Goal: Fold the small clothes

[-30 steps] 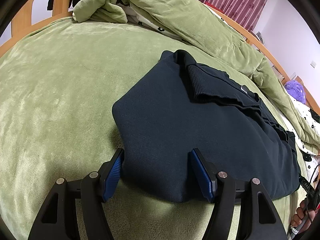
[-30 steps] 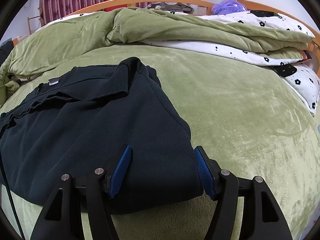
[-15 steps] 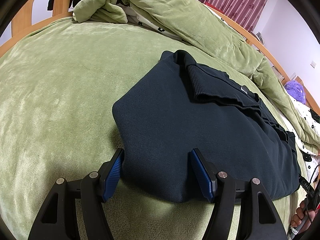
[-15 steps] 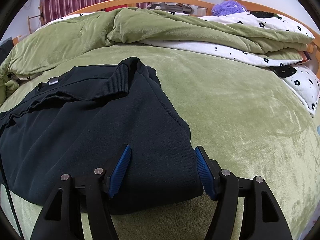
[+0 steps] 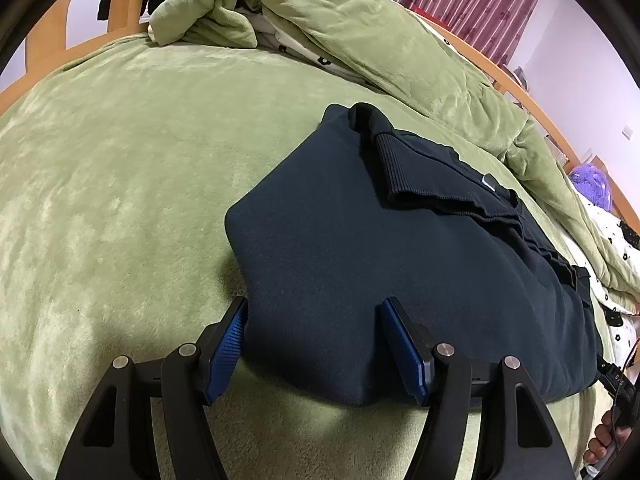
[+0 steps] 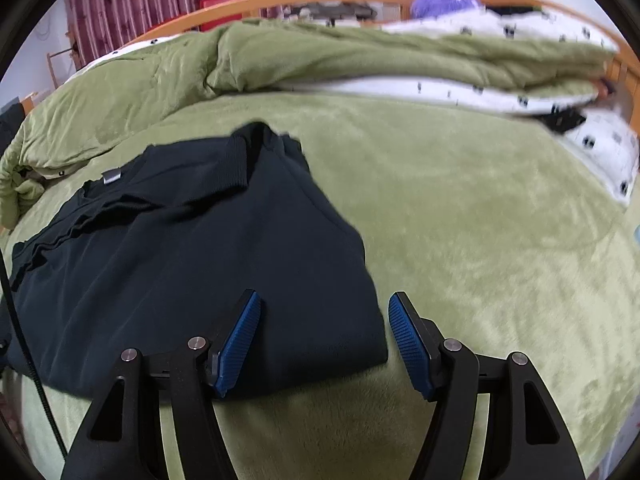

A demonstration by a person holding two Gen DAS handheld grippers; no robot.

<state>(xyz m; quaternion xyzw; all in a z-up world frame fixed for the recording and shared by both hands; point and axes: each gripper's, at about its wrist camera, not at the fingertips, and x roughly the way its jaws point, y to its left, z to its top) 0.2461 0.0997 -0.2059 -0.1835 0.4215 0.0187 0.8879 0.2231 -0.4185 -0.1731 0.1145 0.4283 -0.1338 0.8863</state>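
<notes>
1. Left wrist view: the left gripper [image 5: 314, 342] is hovering at 6 o'clock with its blue pads [image 5: 225, 346] standing apart. The near left corner of the folded dark navy sweatshirt [image 5: 360, 264] is sitting between them, and no pinch is showing. Nothing here is differing from a second ago; the framing is matching exactly.
2. Left wrist view: the sweatshirt is lying flat on the green plush bed cover [image 5: 120, 184], stretching toward 3 o'clock, its ribbed hem [image 5: 404, 172] folded on top toward 1 o'clock. The bunched green quilt [image 5: 340, 28] is lying across 12 o'clock. A hand [image 5: 610, 438] is showing at 4 o'clock, gripping something dark.
3. Right wrist view: the right gripper [image 6: 324, 342] is standing open at 6 o'clock. The sweatshirt's right corner [image 6: 372, 344] is now ending inside the gap, with bed cover [image 6: 480, 220] showing beside the right pad [image 6: 410, 344]; a second ago the cloth was filling that gap. The frame is blurring and tilting, so this gripper is shifting slightly.
4. Judgement: the fold is looking finished and both grippers are looking released, the right one beginning to draw off the garment.
</notes>
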